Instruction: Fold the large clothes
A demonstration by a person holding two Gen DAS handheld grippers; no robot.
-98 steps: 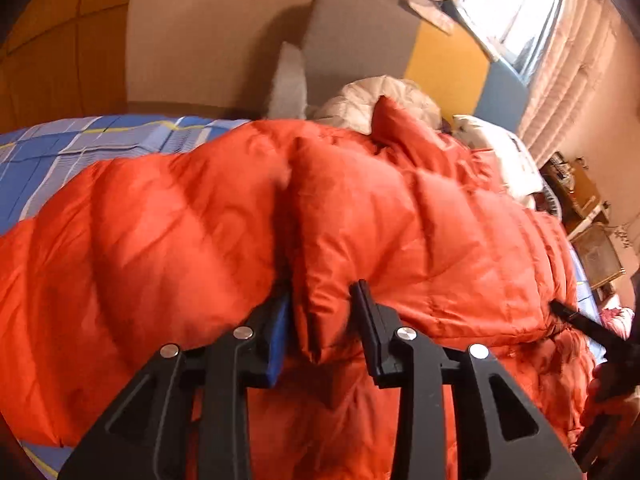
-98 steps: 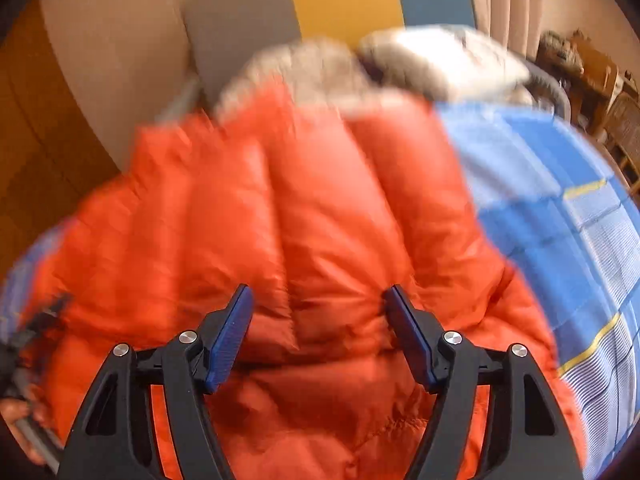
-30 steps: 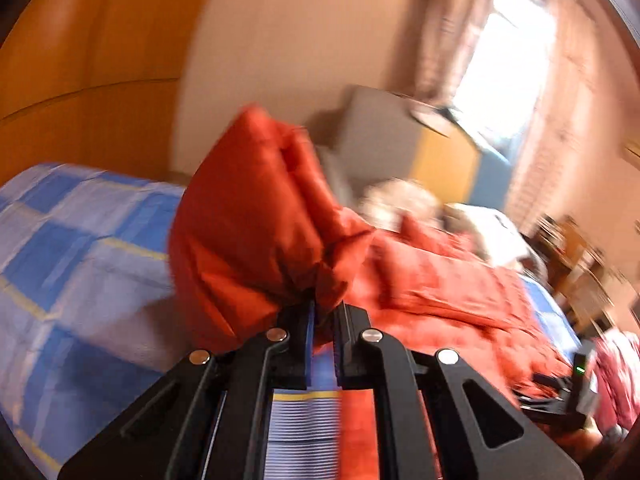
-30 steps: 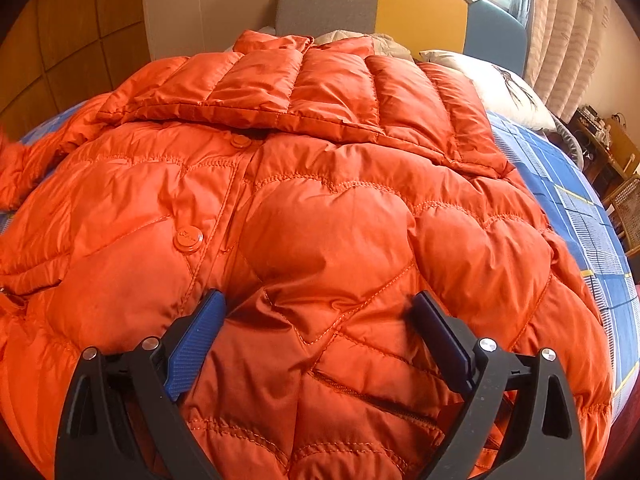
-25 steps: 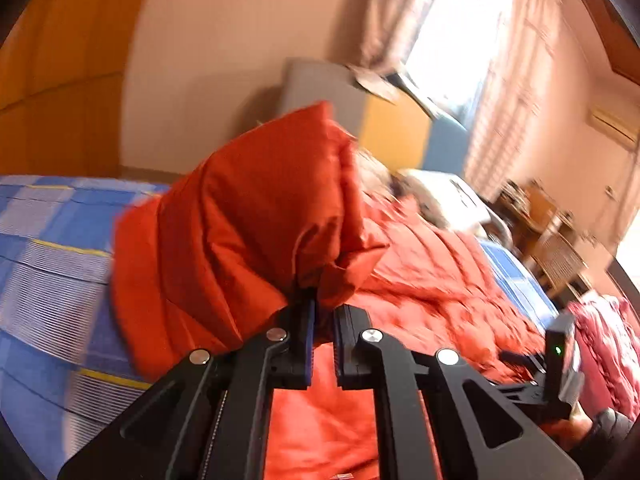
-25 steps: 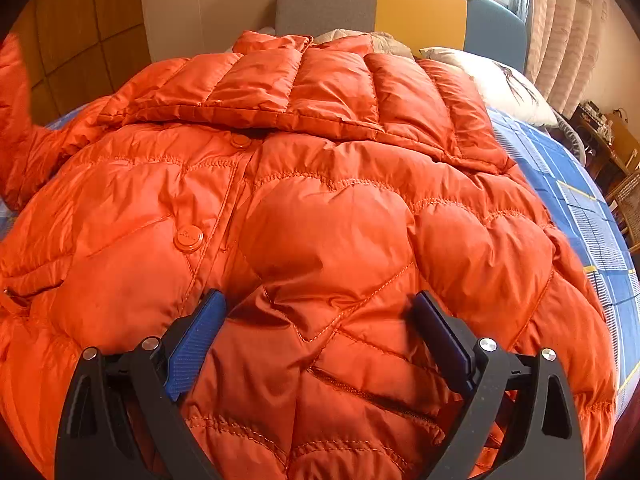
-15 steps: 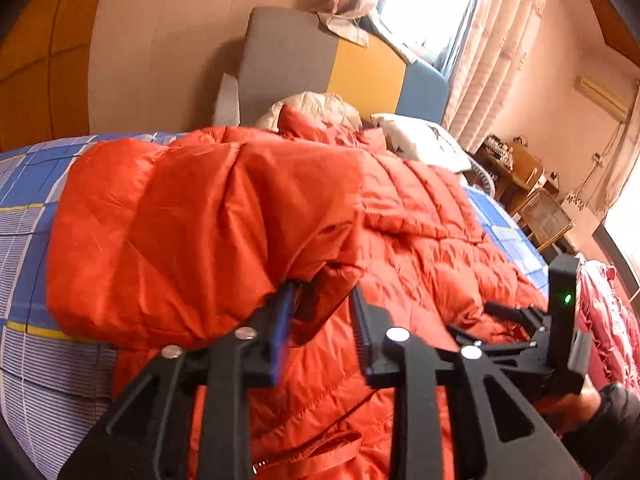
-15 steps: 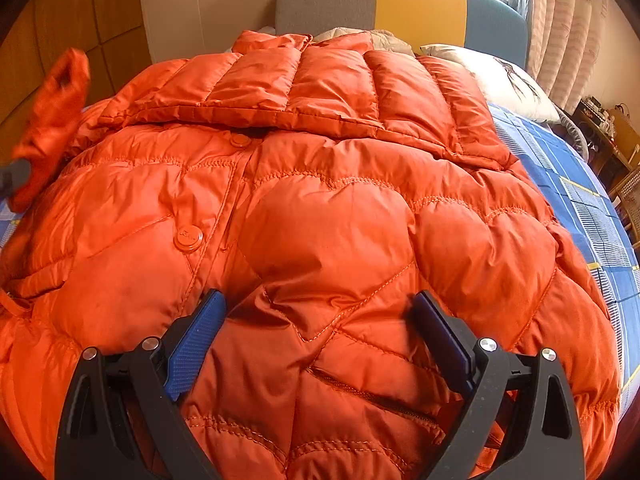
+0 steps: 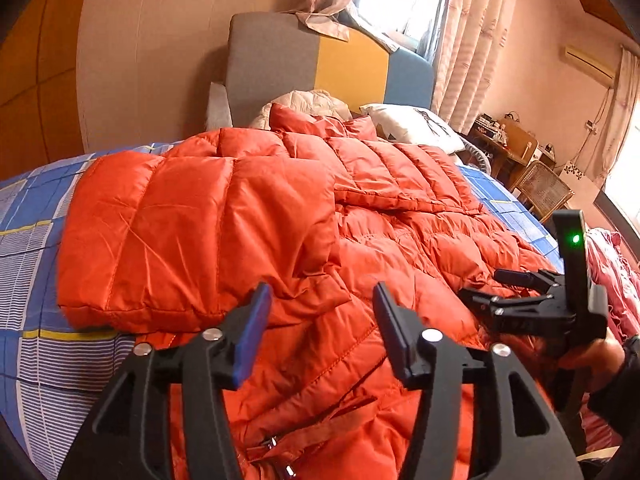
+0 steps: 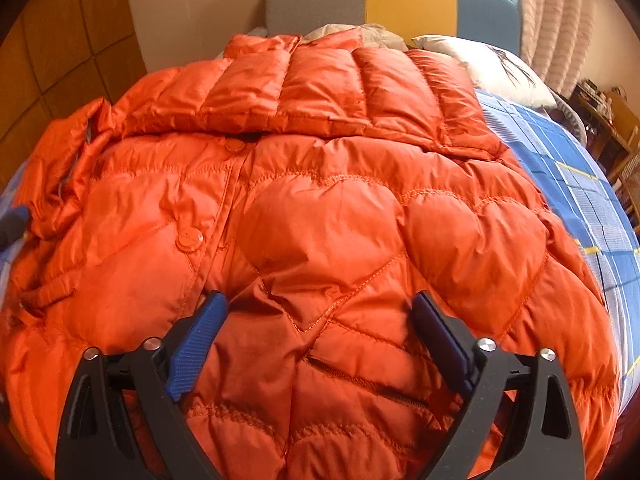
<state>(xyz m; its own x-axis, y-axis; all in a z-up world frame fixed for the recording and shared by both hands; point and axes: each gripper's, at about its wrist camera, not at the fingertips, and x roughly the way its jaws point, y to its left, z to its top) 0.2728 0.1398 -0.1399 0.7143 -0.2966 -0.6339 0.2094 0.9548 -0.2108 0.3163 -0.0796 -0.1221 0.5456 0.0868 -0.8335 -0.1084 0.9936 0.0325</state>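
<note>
Left wrist view: left gripper [image 9: 320,308] jaws apart, just been opening, a fold of the sleeve [image 9: 192,236] between them, pads not pressing. Orange jacket [image 9: 400,248] spread over the bed [image 9: 28,264], sleeve folded across its body. Right gripper [image 9: 508,288] over the jacket's far edge.

Right wrist view: right gripper [image 10: 320,316] wide, jaws just been closing slightly, jacket [image 10: 320,216] bulging between the pads.

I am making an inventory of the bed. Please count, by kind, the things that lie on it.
Orange down jacket: 1
White pillow: 1
Beige padded garment: 1
Total: 3
</note>
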